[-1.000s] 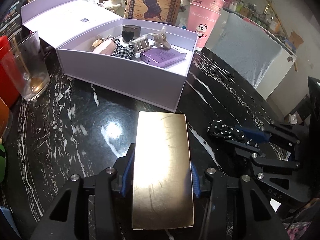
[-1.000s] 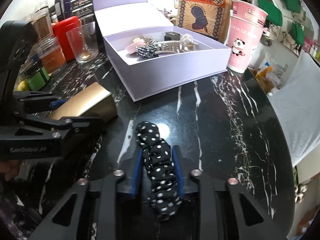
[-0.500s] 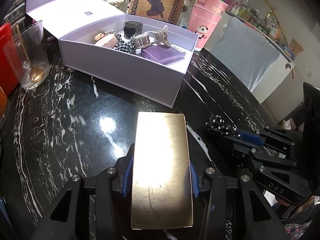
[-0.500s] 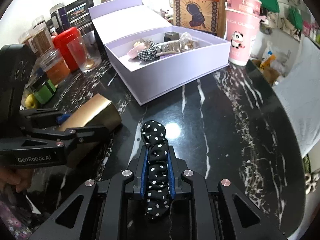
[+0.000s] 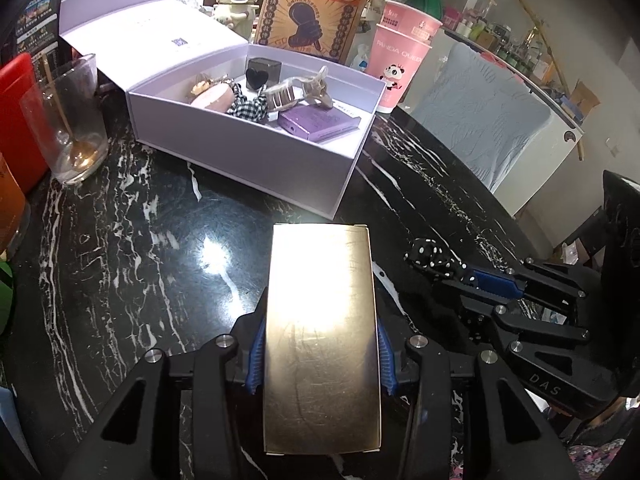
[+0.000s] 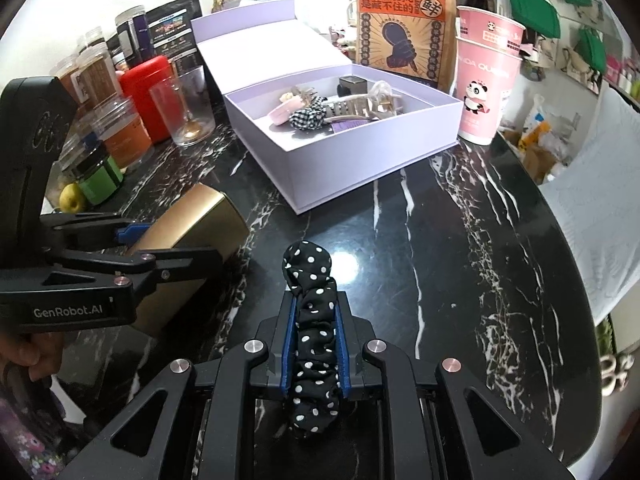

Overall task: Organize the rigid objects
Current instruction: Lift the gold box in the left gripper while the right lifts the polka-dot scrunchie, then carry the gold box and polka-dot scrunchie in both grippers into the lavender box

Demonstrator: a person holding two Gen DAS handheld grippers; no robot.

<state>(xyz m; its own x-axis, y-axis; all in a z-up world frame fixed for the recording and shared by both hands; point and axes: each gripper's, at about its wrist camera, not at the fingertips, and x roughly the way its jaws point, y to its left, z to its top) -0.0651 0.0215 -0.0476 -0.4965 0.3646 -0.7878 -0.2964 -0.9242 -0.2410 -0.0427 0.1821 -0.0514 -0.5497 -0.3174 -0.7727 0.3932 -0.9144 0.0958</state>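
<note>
A shiny gold box (image 5: 322,328) lies lengthwise between the blue pads of my left gripper (image 5: 320,332), which is shut on it just above the black marble table. In the right wrist view the same gold box (image 6: 188,232) shows at the left, clamped in the left gripper (image 6: 132,246). My right gripper (image 6: 316,320) is shut on a black scrunchie with white dots (image 6: 314,332); its free end sticks out past the fingertips. Seen from the left wrist, the scrunchie (image 5: 430,258) sits in the right gripper (image 5: 480,280). The open lilac box (image 5: 248,148) stands ahead.
The lilac box (image 6: 360,160) holds a purple case (image 5: 320,122), hair clips, a checked scrunchie and a black cube. A glass (image 5: 68,120), a red canister (image 6: 148,92) and jars line the left. Pink paper cups (image 6: 484,80) and a snack bag (image 6: 404,28) stand behind. The table edge curves at right.
The right gripper's jaws closed onto the dotted scrunchie and lifted it a little. The left gripper kept its hold on the gold box; both views tilted slightly back from the lilac box.
</note>
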